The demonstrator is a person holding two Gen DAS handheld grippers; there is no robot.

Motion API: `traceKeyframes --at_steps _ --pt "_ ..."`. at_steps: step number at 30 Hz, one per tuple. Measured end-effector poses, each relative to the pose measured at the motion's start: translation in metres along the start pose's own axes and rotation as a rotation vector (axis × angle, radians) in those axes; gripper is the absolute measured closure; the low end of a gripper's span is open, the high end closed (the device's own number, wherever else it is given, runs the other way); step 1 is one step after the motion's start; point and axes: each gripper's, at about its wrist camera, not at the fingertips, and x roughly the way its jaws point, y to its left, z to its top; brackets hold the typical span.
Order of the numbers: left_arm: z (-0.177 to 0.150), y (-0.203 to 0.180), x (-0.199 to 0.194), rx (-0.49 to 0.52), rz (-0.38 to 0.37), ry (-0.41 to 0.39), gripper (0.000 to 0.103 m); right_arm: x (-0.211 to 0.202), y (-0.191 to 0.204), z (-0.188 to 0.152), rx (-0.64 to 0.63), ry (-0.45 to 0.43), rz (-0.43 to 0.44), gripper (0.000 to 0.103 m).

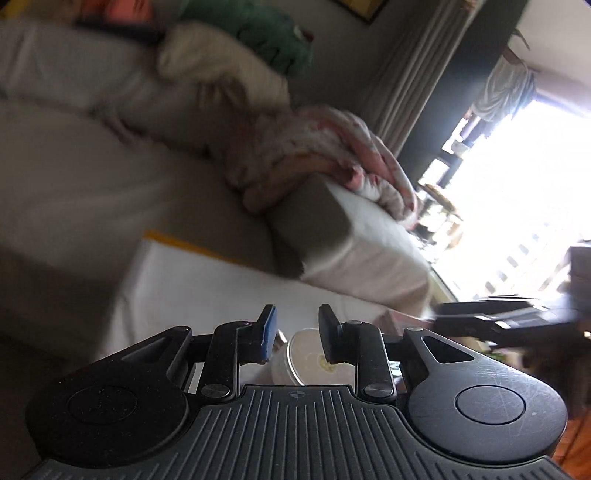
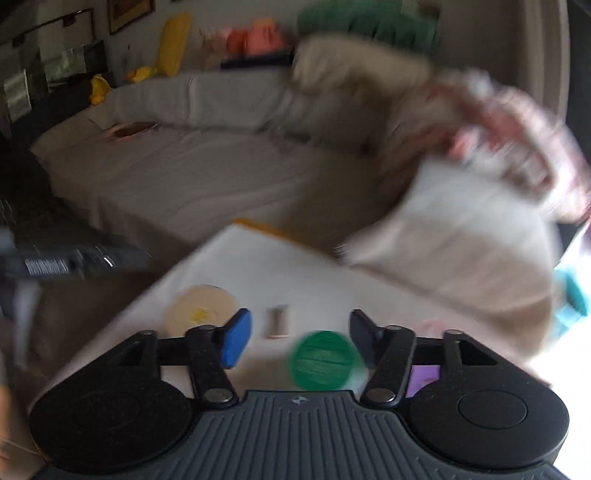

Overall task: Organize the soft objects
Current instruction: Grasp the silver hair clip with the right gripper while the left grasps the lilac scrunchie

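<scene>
A pink patterned blanket [image 1: 317,155] lies bunched on the sofa armrest [image 1: 354,236]; it also shows in the right wrist view [image 2: 517,140], blurred. A cream cushion [image 1: 218,62] and a green plush [image 1: 269,33] rest on the sofa back. My left gripper [image 1: 297,332] is open and empty above the white table [image 1: 184,288]. My right gripper [image 2: 301,338] is open and empty above the same table [image 2: 258,266]. The right gripper's dark body [image 1: 498,321] shows at the right of the left wrist view.
A white lidded tub [image 1: 310,358] [image 2: 201,310], a green lid [image 2: 323,360], a small card [image 2: 277,321] and a purple item [image 2: 424,376] sit on the table. Yellow [image 2: 173,40] and orange [image 2: 255,35] plush items lie at the sofa's far end. A bright window [image 1: 524,192] is at right.
</scene>
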Motion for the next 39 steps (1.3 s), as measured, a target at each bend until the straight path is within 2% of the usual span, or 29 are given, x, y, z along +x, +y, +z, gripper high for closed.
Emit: traceKeyframes --at_steps 2,5,8,10,14,17,18,20,23,25,28,33,36,39 --pt "0.007 0.013 0.010 -0.063 0.010 0.031 0.075 0.033 -0.006 0.029 0.123 0.113 0.047 0.053" --pt "0.009 0.025 0.014 -0.080 0.036 0.008 0.075 0.095 -0.013 0.061 0.221 0.282 0.041 0.055" --pt "-0.002 0.041 0.009 -0.070 0.055 -0.010 0.075 0.154 -0.014 0.071 0.235 0.452 0.014 0.057" --pt "-0.011 0.051 0.006 -0.062 0.067 -0.007 0.075 0.186 -0.008 0.072 0.198 0.536 -0.006 0.062" --pt "-0.029 0.078 -0.008 -0.070 0.095 0.001 0.075 0.229 0.002 0.070 0.154 0.620 -0.034 0.065" --pt "-0.039 0.091 -0.021 -0.095 0.086 -0.005 0.075 0.247 0.004 0.063 0.145 0.673 -0.050 0.067" --pt "-0.041 0.093 -0.024 -0.097 0.076 -0.014 0.075 0.248 0.006 0.063 0.142 0.662 -0.051 0.070" --pt "-0.044 0.094 -0.032 -0.090 0.057 -0.033 0.075 0.247 0.008 0.063 0.135 0.666 -0.051 0.088" --pt "-0.045 0.087 -0.043 -0.047 0.027 -0.059 0.075 0.236 0.007 0.061 0.139 0.628 -0.068 0.088" --pt "-0.045 0.075 -0.047 -0.006 0.006 -0.070 0.075 0.218 0.005 0.066 0.142 0.572 -0.062 0.088" --pt "-0.049 0.047 -0.053 0.085 -0.028 -0.068 0.075 0.168 0.010 0.074 0.143 0.457 -0.040 0.088" --pt "-0.062 -0.015 -0.048 0.277 -0.140 -0.008 0.075 0.069 0.021 0.075 0.104 0.255 0.003 0.088" --pt "-0.075 -0.054 -0.033 0.380 -0.157 0.045 0.075 0.012 0.029 0.065 0.081 0.160 0.039 0.088" --pt "-0.092 -0.090 -0.010 0.461 -0.149 0.102 0.075 -0.029 0.033 0.026 0.025 0.085 0.011 0.088"
